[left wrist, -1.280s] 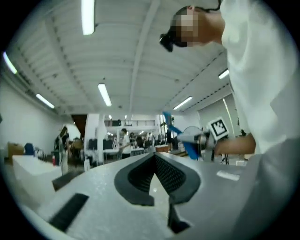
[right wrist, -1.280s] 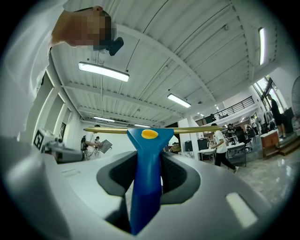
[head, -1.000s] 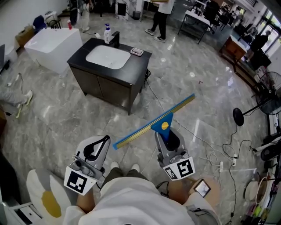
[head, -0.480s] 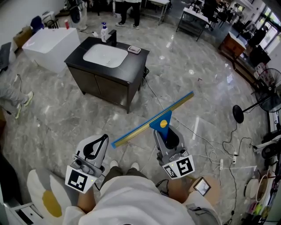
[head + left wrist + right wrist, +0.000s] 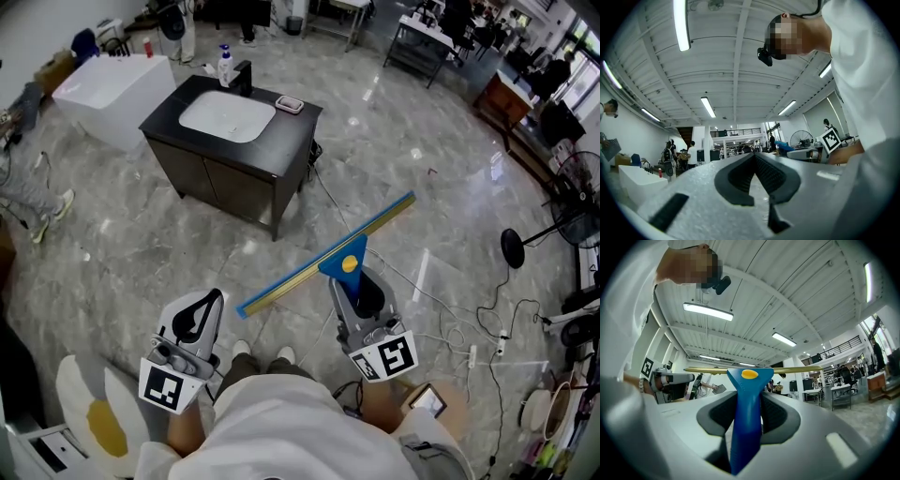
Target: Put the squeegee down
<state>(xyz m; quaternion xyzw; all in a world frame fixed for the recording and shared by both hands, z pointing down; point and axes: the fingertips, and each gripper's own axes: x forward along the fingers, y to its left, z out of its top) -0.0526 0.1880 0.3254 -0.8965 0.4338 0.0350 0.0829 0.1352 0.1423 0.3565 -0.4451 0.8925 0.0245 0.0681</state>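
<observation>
Presently, item one: blue plastic-handled squeegee with a yellow button and a long brass-edged blade [image 5: 323,260], held aloft over the grey marble floor [image 5: 141,253], not yet set down. Its handle is clamped between the jaws of the right gripper [image 5: 361,291]; the blade lies crosswise beyond the tips, its right end raised.

Item two: left gripper [image 5: 202,314], jaws closed tip to tip, nothing between them.

Item three: black cabinet bench with a white inset basin [image 5: 281,131], well apart ahead, its near right corner closest to the blade.

Step in hand, by judgement: carrying toward a resting place. The next move calls for reaching a bare surface, likely the bench top, lowering the blade flat, then parting the jaws.
</observation>
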